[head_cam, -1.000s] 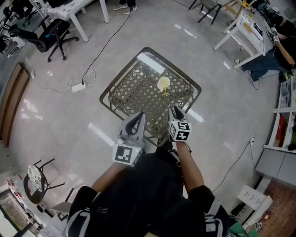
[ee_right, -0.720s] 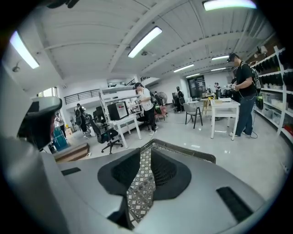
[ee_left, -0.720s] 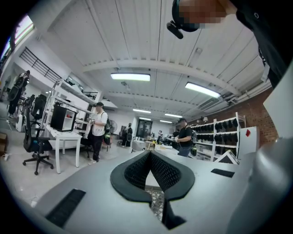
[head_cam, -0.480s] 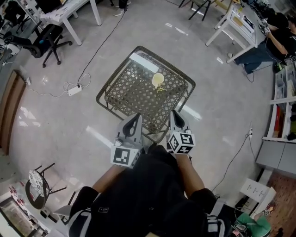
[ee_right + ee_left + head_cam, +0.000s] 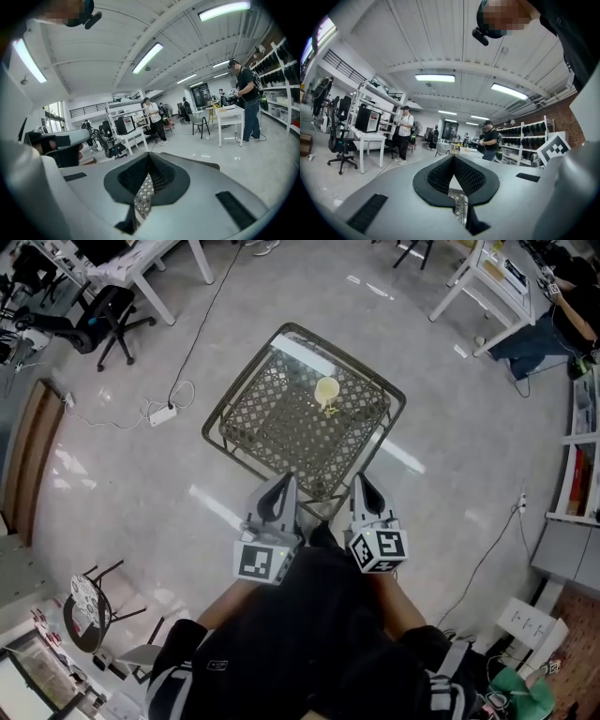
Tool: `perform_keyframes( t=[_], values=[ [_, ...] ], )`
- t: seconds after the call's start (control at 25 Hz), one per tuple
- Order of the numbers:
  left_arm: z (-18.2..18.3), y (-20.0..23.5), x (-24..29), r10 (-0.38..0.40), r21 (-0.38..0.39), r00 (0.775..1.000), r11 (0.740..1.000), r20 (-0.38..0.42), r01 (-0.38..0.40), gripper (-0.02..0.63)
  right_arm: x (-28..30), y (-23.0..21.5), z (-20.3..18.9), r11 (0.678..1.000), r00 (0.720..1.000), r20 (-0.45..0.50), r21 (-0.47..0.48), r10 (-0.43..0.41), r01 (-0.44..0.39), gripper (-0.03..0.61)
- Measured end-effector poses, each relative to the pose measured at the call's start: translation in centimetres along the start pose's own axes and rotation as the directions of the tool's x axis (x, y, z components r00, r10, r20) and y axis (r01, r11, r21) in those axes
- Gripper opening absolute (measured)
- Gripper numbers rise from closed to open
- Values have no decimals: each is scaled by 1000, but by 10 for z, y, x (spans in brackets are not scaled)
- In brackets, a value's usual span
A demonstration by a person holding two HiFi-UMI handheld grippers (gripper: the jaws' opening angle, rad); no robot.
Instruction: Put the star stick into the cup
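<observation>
A pale yellow cup (image 5: 327, 389) stands upright on the far right part of a lattice metal table (image 5: 272, 427) in the head view. A small yellow thing (image 5: 329, 410), probably the star stick, lies right next to the cup on its near side; it is too small to make out. My left gripper (image 5: 284, 480) and right gripper (image 5: 357, 480) hang side by side over the table's near edge, well short of the cup. Both are shut with nothing between the jaws. In the left gripper view the left gripper (image 5: 452, 157) points out across the room, as does the right gripper (image 5: 149, 154) in its own view.
A black office chair (image 5: 105, 307) and white desks (image 5: 141, 268) stand at the far left. A power strip with cable (image 5: 161, 414) lies on the floor left of the table. More desks (image 5: 487, 287) are far right, a stool (image 5: 86, 601) near left. People (image 5: 404, 133) stand in the room.
The right gripper has drawn back a little toward my body, and the head view has shifted slightly. Both grippers stay shut. The cup has not moved on the table.
</observation>
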State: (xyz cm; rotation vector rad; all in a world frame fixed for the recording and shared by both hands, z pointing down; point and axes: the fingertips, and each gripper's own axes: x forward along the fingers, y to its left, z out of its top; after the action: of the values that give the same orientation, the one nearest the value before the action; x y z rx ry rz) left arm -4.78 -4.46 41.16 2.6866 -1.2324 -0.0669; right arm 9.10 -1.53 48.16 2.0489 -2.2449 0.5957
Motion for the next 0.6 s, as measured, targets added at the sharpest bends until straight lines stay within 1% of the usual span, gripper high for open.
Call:
perform_keyframes(
  t=[0.12, 0.36, 0.52, 0.6],
  values=[
    [-3, -2, 3, 14, -6, 1000, 1000, -7, -14, 15, -2, 0, -2, 1000, 1000, -2, 0, 6, -6, 11],
    [0, -10, 3, 39, 15, 999, 999, 2, -39, 15, -11, -13, 3, 1000, 1000, 25, -7, 8, -8, 11],
    [0, -6, 1, 51, 40, 999, 998, -10, -50, 15, -12, -17, 9, 1000, 999, 41, -23, 7, -6, 10],
    [2, -4, 2, 55, 41, 998, 998, 1, -55, 15, -12, -18, 9, 1000, 999, 42, -24, 8, -7, 11]
  ],
)
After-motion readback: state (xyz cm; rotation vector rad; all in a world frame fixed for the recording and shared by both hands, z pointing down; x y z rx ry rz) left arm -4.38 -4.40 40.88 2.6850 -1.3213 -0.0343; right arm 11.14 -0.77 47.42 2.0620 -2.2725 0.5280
